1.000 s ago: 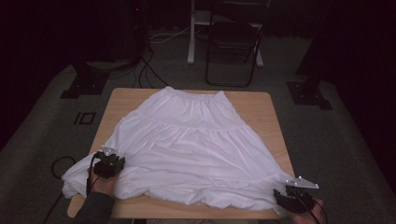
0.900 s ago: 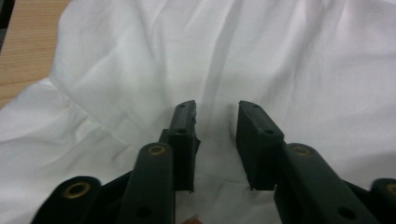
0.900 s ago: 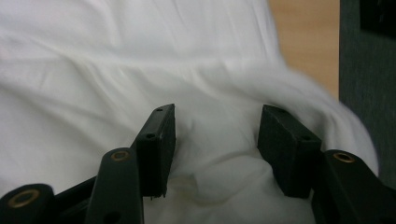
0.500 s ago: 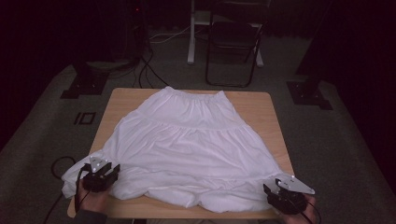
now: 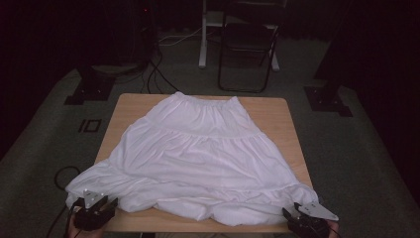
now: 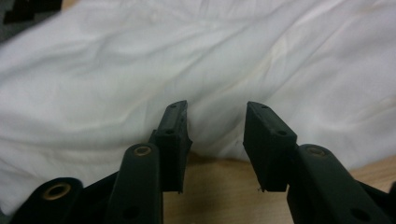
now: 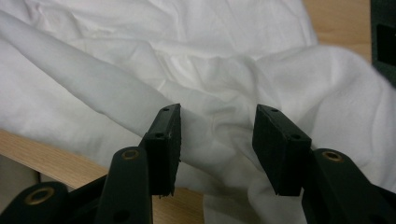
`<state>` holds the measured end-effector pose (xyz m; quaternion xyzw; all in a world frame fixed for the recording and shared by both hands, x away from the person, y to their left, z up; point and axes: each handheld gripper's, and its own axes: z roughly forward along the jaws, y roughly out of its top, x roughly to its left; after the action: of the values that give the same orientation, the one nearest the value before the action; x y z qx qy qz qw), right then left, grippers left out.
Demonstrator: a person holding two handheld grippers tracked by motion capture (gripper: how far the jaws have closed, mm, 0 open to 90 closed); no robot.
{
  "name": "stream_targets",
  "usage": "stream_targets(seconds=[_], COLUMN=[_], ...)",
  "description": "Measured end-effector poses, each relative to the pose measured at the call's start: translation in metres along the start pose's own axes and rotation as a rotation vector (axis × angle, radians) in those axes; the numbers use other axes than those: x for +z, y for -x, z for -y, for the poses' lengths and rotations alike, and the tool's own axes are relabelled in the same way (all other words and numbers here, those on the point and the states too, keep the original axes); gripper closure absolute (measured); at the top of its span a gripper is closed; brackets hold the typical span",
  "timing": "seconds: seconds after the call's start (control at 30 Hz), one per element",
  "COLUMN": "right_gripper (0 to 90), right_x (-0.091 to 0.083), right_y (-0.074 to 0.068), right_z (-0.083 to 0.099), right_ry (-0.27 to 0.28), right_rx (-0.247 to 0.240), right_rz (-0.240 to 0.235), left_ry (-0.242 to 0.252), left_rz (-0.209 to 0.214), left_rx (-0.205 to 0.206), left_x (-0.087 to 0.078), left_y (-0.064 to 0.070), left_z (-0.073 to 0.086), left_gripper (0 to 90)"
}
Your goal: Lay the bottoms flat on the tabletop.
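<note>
Two grippers are held at the near edge of the wooden counter (image 5: 282, 111), one at each corner of a white tiered skirt (image 5: 198, 153) that is spread flat across it. The skirt is laid with its gathered waistband toward the far edge and its wide, rumpled hem toward the person, where the cloth is bunched in soft folds and hangs slightly past the counter on the left. The left gripper (image 5: 94, 210) is seen just off the hem's near left corner; in the left gripper view its jaws are parted, with the hem (image 6: 210, 84) lying just ahead of the tips and bare wood showing between them, so nothing is clasped. The right gripper (image 5: 307, 220) is seen at the hem's near right corner; in the right gripper view its jaws are likewise spread, and a thick fold of the hem (image 7: 116, 98) runs across in front of and between them, though whether the cloth is touched by the pads cannot be told. A dark folding chair (image 5: 247, 44) is seen on the carpet beyond the counter
</note>
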<state>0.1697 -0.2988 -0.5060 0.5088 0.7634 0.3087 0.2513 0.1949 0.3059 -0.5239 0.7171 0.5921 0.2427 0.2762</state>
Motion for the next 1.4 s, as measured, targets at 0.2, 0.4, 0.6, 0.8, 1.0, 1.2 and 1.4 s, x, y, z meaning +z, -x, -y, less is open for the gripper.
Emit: stream_targets(seconds=[0.2, 0.4, 0.6, 0.8, 1.0, 1.2, 1.4], right_gripper=[44.1, 40.4, 57.0, 83.8, 84.1, 66.4, 49.6], right_x=[0.022, 0.051, 0.052, 0.034, 0.006, 0.003, 0.014], right_y=[0.003, 0.008, 0.011, 0.017, 0.028, 0.028, 0.015], right_z=[-0.005, -0.004, -0.004, 0.003, 0.016, 0.011, -0.026], right_ry=[-0.029, -0.09, -0.107, -0.136, -0.135, -0.061, 0.068], right_rx=[0.001, 0.043, 0.043, 0.073, 0.123, 0.133, 0.071], right_rz=[-0.004, -0.03, -0.039, -0.008, 0.035, -0.014, -0.032], left_ry=[-0.029, -0.061, -0.06, -0.105, -0.115, 0.04, 0.11], left_rz=[0.029, 0.02, 0.029, 0.09, 0.143, 0.169, 0.133], left_rx=[0.011, 0.032, 0.061, 0.08, 0.079, 0.081, 0.089], left_x=[0.019, 0.035, 0.032, 0.005, -0.014, -0.027, -0.011], left_y=[0.005, 0.009, 0.011, 0.006, 0.004, 0.005, 0.006], left_z=[-0.009, -0.02, -0.021, 0.002, 0.012, -0.01, -0.044], left_gripper=[45.1, 38.0, 78.7, 84.8, 83.5, 57.5, 48.5])
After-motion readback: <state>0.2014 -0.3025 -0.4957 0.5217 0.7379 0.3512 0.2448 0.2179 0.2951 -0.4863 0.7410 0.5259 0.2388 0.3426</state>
